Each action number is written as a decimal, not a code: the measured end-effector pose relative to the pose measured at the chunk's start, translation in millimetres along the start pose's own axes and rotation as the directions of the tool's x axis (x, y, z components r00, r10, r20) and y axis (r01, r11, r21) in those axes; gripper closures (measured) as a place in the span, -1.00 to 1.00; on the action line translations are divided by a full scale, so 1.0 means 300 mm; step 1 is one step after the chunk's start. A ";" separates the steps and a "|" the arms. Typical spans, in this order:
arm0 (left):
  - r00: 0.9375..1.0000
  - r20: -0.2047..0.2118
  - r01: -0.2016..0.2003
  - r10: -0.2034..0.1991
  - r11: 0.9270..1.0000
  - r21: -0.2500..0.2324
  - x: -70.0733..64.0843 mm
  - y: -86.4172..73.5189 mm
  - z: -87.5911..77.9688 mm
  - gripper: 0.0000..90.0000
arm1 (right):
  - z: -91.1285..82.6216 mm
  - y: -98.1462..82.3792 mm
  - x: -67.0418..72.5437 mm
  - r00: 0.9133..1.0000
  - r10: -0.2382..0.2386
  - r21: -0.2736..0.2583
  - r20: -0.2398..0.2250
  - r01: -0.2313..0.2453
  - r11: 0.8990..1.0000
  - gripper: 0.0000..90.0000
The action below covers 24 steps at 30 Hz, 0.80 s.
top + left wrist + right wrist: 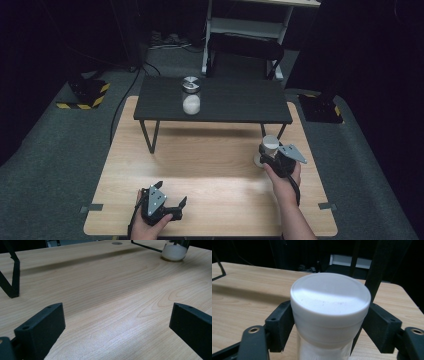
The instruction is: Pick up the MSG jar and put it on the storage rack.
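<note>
On the light wooden table, the right gripper has its jaws against a clear jar with a white lid near the right edge. The left gripper rests at the near edge, jaws apart. A metal-lidded glass jar of white powder stands on the low black shelf

White-lidded jar, black gripper, pale wood table
</note>
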<state>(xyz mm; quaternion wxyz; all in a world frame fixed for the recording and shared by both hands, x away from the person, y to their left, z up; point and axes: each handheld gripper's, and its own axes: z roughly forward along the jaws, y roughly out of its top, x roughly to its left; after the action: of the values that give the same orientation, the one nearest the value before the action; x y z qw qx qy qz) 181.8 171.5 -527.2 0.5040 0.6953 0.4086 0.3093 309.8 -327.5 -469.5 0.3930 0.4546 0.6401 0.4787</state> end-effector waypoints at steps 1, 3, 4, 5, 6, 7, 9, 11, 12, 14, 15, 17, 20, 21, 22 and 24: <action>1.000 0.001 -0.003 0.003 1.000 0.000 0.000 0.000 0.000 -0.99 | 0.003 0.002 0.000 1.000 0.001 0.000 -0.002 -0.001 1.000 -0.29; 1.000 0.000 -0.004 0.004 1.000 0.001 -0.001 0.001 0.000 -0.99 | 0.004 0.003 0.003 1.000 -0.001 -0.001 -0.003 0.001 1.000 -0.26; 1.000 0.001 -0.005 0.005 1.000 0.002 -0.001 0.001 0.000 -0.99 | 0.004 0.003 0.004 1.000 0.000 -0.001 -0.001 0.000 1.000 -0.26; 1.000 0.001 -0.005 0.005 1.000 0.002 -0.001 0.001 0.000 -0.99 | 0.004 0.003 0.004 1.000 0.000 -0.001 -0.001 0.000 1.000 -0.26; 1.000 0.002 -0.005 0.005 1.000 0.002 0.000 0.001 0.000 -0.99 | 0.004 0.005 0.004 1.000 0.000 0.001 -0.001 0.000 1.000 -0.26; 1.000 0.002 -0.005 0.005 1.000 0.002 0.000 0.001 0.000 -0.99 | 0.004 0.005 0.004 1.000 0.000 0.001 -0.001 0.000 1.000 -0.26; 1.000 0.002 -0.013 0.013 1.000 0.004 -0.002 0.002 0.001 -0.99 | 0.003 0.012 0.005 1.000 -0.002 0.008 0.000 0.002 1.000 -0.25; 1.000 0.001 -0.018 0.018 1.000 0.004 -0.003 0.003 0.001 -0.99 | 0.002 0.014 0.004 1.000 -0.002 0.010 -0.002 0.002 1.000 -0.25; 1.000 0.002 -0.026 0.026 1.000 0.007 -0.005 0.005 0.001 -0.99 | 0.002 0.014 0.003 1.000 -0.004 0.010 -0.003 0.004 1.000 -0.25; 1.000 0.001 -0.029 0.029 1.000 0.009 -0.006 0.006 0.002 -0.99 | 0.001 0.017 0.005 1.000 -0.007 0.013 -0.002 0.007 1.000 -0.25; 1.000 0.001 -0.029 0.029 1.000 0.009 -0.007 0.006 0.002 -0.99 | -0.001 0.019 0.007 1.000 -0.010 0.013 -0.003 0.010 1.000 -0.25; 1.000 0.001 -0.028 0.028 1.000 0.010 -0.006 0.006 0.002 -0.99 | -0.010 0.021 0.009 1.000 -0.019 0.005 -0.009 0.019 1.000 -0.25; 1.000 0.001 -0.026 0.026 1.000 0.011 -0.005 0.007 0.003 -0.99 | -0.025 0.026 0.013 0.999 -0.022 -0.009 -0.023 0.021 1.000 -0.25; 1.000 0.001 -0.025 0.025 1.000 0.012 -0.005 0.007 0.003 -0.99 | -0.032 0.028 0.016 0.999 -0.024 -0.013 -0.029 0.023 1.000 -0.25; 1.000 0.001 -0.025 0.025 1.000 0.012 -0.005 0.007 0.003 -0.99 | -0.032 0.028 0.016 0.999 -0.024 -0.013 -0.029 0.023 1.000 -0.25; 1.000 0.002 -0.025 0.025 1.000 0.012 -0.005 0.007 0.003 -0.99 | -0.051 0.032 0.021 0.999 -0.027 -0.026 -0.047 0.026 0.999 -0.25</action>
<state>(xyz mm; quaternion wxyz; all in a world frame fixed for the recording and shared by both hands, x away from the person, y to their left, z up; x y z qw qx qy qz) 182.3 169.5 -525.4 0.4962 0.7035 0.4013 0.3127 295.8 -324.1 -457.1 0.3898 0.4295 0.6491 0.4922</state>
